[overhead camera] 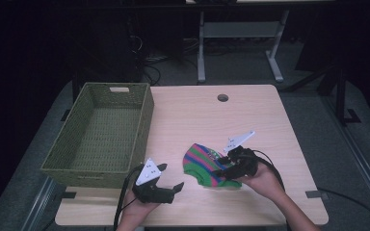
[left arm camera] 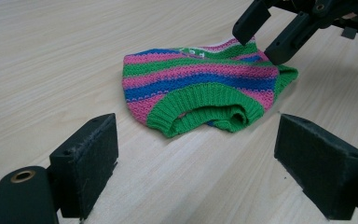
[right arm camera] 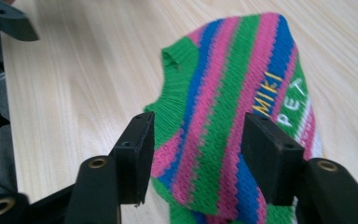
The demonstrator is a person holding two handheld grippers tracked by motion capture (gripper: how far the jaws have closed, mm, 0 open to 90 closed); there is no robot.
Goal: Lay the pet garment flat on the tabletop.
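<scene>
- Nearest me, the left gripper [overhead camera: 169, 188] is hovering low over the table [overhead camera: 270, 120] with its jaws standing wide and holding nothing; the bare wood is showing between them in the left gripper view.
- Just beyond it, the striped sweater [overhead camera: 206, 166] is lying flat on the table, right of the basket [overhead camera: 84, 163] and apart from it, with its green ribbed opening [left arm camera: 205, 109] facing the left gripper.
- The right gripper [right arm camera: 196, 154] is sitting over the sweater's far edge, jaws partly open. The knit is running between the two pads in the right gripper view, but they are not pressing on it, so nothing is being held.
- What could go wrong, as I judge it: if the right jaws are closing on a single layer near the edge, the soft knit may be slipping out or bunching as it lifts.
- If the left gripper is coming in low for the ribbed opening, it may be shoving the sweater across the smooth wood instead of catching it.
- Farther off, the basket is sitting empty at the table's left side, well clear of both grippers; a loose hold would likely be dropping the sweater short of its rim.
</scene>
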